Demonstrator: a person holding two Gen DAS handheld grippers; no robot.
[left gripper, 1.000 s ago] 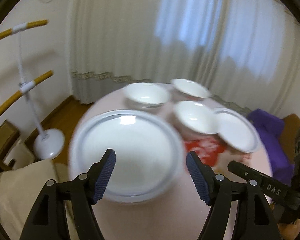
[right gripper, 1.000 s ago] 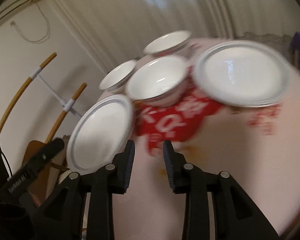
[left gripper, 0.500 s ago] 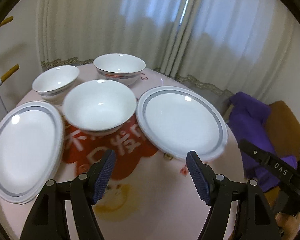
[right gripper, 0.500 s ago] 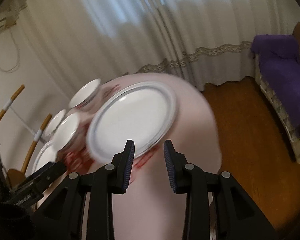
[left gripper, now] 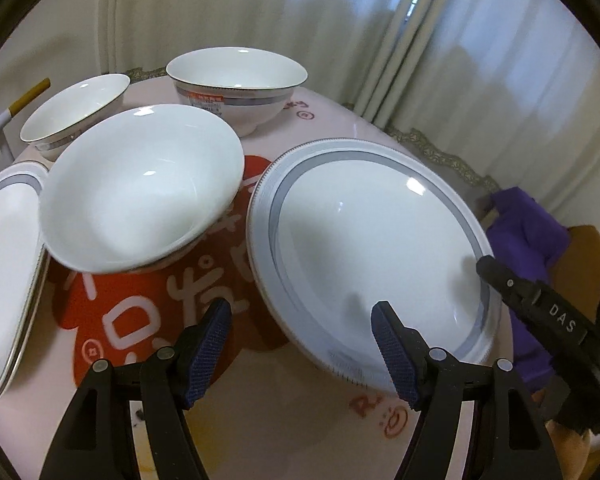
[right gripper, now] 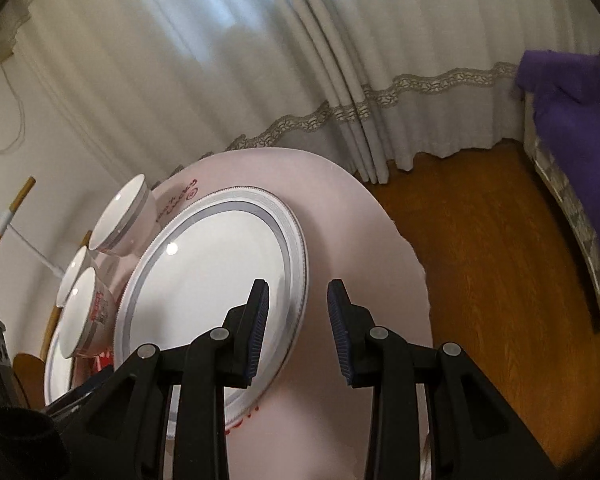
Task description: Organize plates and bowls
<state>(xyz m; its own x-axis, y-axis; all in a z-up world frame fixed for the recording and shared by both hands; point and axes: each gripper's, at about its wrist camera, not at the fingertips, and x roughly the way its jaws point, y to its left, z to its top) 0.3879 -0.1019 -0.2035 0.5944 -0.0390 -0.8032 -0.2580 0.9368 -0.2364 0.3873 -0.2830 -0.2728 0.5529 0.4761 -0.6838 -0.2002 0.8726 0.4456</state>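
Left wrist view: the left gripper (left gripper: 300, 344) hangs with its jaws wide and nothing between them, low in the frame. A second ago this camera was filled by the left plate (left gripper: 8, 268), which now sits cut off at the left edge; the view has swung across the table (left gripper: 284, 420) so that the right plate (left gripper: 376, 256) fills the centre right, its near rim just beyond the blue fingertips (left gripper: 392, 344). The near bowl (left gripper: 140, 188) stands left of centre on the red print, touching or nearly touching the left plate's rim. Two more bowls sit in the upper left, the far bowl (left gripper: 236, 84) with a label on its side and the small bowl (left gripper: 76, 112) beside it. The right gripper's body shows at the lower right edge.

Right wrist view: the right gripper (right gripper: 298, 320) has its jaws narrow and empty, straddling the right-hand rim of the right plate (right gripper: 212, 280) without clearly touching it. A second ago it faced the bowls in mid-table; these are now crowded at the left edge.

Both hands have converged on the same plate, which suggests it is the first piece to be lifted, probably onto the other plate. Nothing is stacked yet.
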